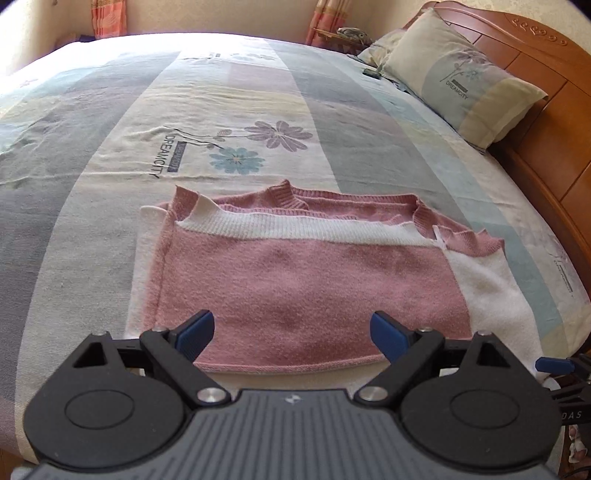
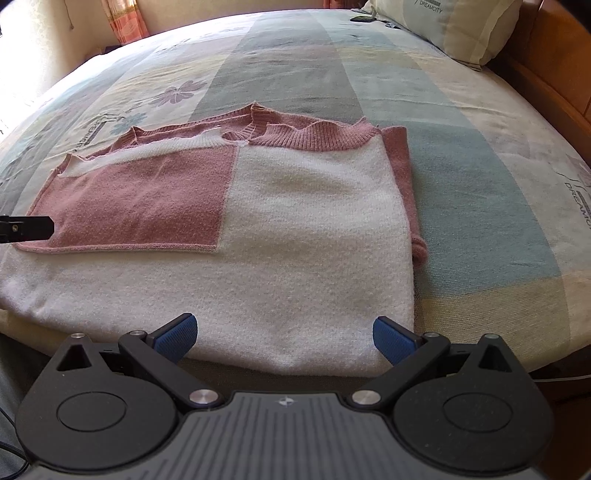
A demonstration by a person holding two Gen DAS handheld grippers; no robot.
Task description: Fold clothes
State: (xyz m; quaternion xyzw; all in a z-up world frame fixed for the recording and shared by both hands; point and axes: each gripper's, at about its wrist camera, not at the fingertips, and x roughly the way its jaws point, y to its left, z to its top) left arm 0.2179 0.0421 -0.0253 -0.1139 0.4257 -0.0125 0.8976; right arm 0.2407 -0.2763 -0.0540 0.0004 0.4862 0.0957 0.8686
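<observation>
A pink and white knit sweater (image 1: 295,280) lies folded flat on the bed near its front edge; in the right wrist view the sweater (image 2: 303,229) shows a pink panel on the left and a white panel on the right. My left gripper (image 1: 293,332) hovers open over the sweater's near pink hem, nothing between its blue pads. My right gripper (image 2: 284,338) stands open over the white near edge, also empty. A blue finger of the right gripper (image 1: 554,365) shows at the right edge of the left wrist view, and a black tip of the left gripper (image 2: 26,229) shows at the left edge of the right wrist view.
The bed (image 1: 229,110) has a striped, flowered cover. A pillow (image 1: 461,77) leans on the wooden headboard (image 1: 546,122) at the far right. A small dark object (image 2: 360,18) lies by the pillow. Curtains (image 1: 109,18) hang behind the bed.
</observation>
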